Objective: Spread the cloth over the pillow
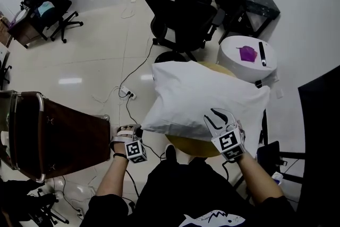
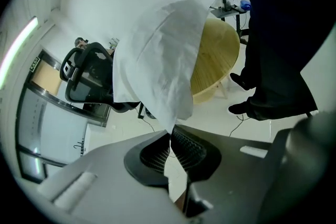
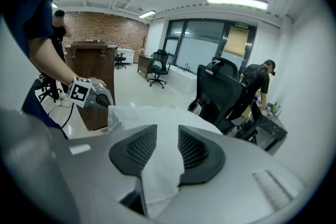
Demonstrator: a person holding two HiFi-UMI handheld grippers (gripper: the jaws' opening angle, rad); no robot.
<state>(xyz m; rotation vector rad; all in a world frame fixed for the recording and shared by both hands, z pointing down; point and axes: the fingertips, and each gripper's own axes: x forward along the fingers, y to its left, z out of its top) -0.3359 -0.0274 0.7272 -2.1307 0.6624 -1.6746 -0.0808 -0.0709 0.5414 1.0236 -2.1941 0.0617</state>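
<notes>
Now | left tongs (image 2: 170,139) clamped on 7 o'clock corner of white cloth (image 1: 202,98) | right tongs (image 3: 167,147) pinching its 5 o'clock edge | soft, light, limp: likely best held by corners

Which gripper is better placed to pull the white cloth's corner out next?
Probably the left gripper: its jaws are shut on the near-left corner of the white cloth, while the right gripper grips along its near edge.

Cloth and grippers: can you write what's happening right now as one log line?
left gripper: shut on cloth corner | right gripper: shut on cloth edge | cloth: lying over round table
</notes>
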